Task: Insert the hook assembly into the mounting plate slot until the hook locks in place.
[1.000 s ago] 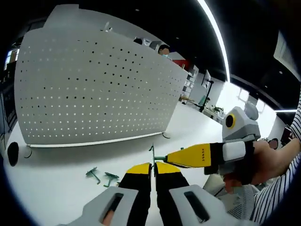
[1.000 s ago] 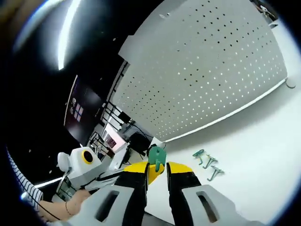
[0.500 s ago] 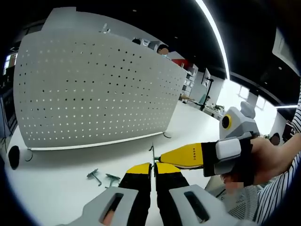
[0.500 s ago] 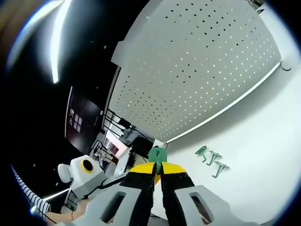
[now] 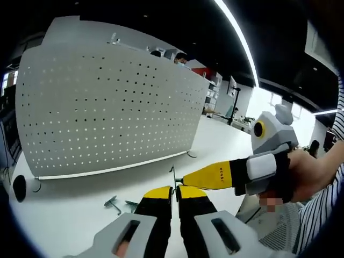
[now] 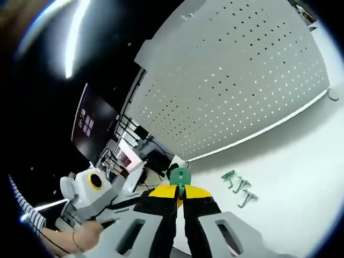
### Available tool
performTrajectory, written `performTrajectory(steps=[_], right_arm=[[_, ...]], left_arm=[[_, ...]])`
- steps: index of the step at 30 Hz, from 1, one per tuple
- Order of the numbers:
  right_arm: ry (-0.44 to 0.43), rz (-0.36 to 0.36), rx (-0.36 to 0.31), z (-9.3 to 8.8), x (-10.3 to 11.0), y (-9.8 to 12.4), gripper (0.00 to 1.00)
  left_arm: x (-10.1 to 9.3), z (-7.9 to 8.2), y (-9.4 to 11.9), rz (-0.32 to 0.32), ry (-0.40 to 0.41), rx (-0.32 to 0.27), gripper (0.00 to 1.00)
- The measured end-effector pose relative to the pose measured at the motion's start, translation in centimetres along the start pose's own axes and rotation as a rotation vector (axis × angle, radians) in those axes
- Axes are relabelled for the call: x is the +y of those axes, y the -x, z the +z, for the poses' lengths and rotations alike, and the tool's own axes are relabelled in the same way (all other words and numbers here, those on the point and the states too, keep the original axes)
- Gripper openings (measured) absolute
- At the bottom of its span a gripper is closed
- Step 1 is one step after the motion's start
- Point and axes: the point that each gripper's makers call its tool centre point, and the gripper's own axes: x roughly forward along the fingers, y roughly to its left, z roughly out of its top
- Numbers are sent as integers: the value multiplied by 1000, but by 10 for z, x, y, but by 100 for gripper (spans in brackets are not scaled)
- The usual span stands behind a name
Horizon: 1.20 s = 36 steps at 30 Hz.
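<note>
One green hook point(image 6: 179, 176) sits pinched between the closed jaws of the right gripper point(image 6: 180, 193); left gripper point(image 5: 175, 191) jaws also closed on its thin stem. Spare hooks point(image 6: 238, 186) lie on the white table point(image 6: 301, 183), near the upright perforated panel point(image 6: 236, 80).

The white pegboard panel point(image 5: 107, 107) stands upright across the upper left and centre of the left gripper view, walling off the far side of the white table point(image 5: 64, 209). Open table lies between its base and the jaws, broken by loose green hooks point(image 5: 119, 203) at lower centre. The right gripper point(image 5: 185, 178) reaches in from the right and crowds the space just ahead. In the right gripper view, bare table spreads at lower right, with hooks point(image 6: 239, 188) near centre.
</note>
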Motion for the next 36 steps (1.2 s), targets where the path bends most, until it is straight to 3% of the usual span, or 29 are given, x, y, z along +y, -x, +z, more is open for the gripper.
performTrajectory(steps=[2, 5, 12, 16, 25, 36], right_arm=[[102, -2, 6, 1, 5, -1, 0], [188, 6, 7, 4, 13, -2, 0], [399, 17, 3, 11, 27, -5, 0], [426, 24, -11, 13, 34, -5, 0], [502, 26, -33, 14, 41, -6, 0], [598, -14, -126, 32, 48, -12, 0]], left_arm=[[-1, 0, 1, 0, -21, 11, 4], [1, 3, 3, 0, -24, 1, 7], [9, 7, 11, 15, 7, -26, 33], [14, 10, 15, 30, 39, -54, 51], [26, 10, 25, 57, 58, -66, 64], [28, 4, 32, 66, 86, -77, 80]])
